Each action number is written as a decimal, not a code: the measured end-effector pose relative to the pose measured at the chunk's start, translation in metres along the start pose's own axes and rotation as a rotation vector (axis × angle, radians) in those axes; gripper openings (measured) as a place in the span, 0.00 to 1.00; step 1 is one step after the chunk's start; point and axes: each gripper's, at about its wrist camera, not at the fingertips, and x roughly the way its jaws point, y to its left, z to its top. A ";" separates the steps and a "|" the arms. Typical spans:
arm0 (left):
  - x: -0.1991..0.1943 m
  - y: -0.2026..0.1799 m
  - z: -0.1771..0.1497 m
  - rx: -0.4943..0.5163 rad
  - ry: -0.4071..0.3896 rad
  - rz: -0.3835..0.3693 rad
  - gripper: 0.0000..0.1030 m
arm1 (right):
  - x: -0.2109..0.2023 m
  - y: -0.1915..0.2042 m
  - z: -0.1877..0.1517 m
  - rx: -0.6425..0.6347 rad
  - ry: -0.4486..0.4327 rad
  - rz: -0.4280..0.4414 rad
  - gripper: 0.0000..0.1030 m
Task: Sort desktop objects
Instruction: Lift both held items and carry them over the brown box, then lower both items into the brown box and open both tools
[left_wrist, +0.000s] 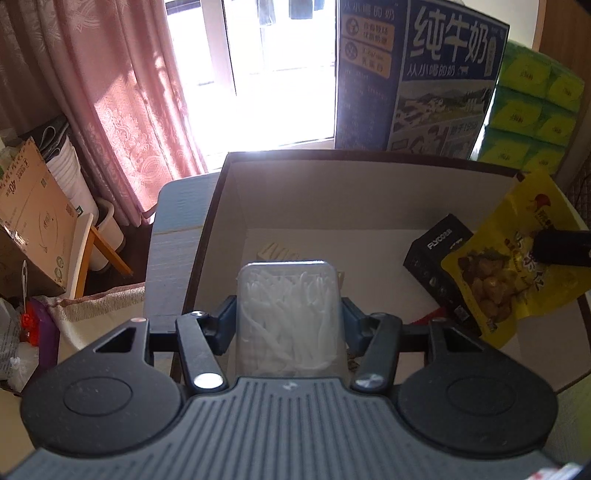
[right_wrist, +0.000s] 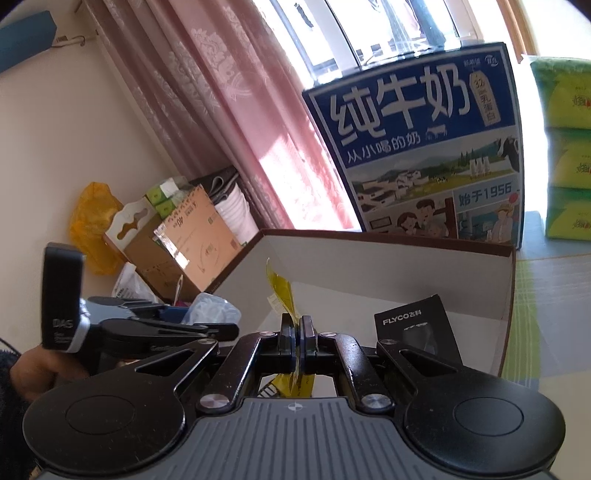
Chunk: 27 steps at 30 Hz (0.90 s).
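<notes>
left claw (left_wrist: 288, 321) pinching clear floss box (left_wrist: 290, 314) over big box (left_wrist: 229, 206) to drop in | right claw (right_wrist: 297, 345) pinching yellow snack bag (left_wrist: 517, 258)

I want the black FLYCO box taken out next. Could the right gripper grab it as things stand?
Probably not yet. The right gripper is shut on the yellow snack pouch, which overlaps the FLYCO box in the left wrist view. It would need to release the pouch first.

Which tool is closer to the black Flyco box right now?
Right. The right tool, shut on the yellow snack bag, is just beside the Flyco box; the left tool, holding the clear floss-pick box, sits farther left.
</notes>
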 end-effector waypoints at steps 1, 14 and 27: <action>0.006 0.000 0.000 0.006 0.014 0.006 0.51 | 0.003 -0.001 0.000 0.000 0.004 -0.003 0.00; 0.044 -0.016 0.001 0.095 0.073 0.050 0.52 | 0.027 -0.014 -0.004 -0.004 0.050 -0.031 0.00; 0.036 -0.010 0.007 0.071 0.058 0.033 0.53 | 0.050 -0.008 0.000 -0.133 0.100 -0.084 0.00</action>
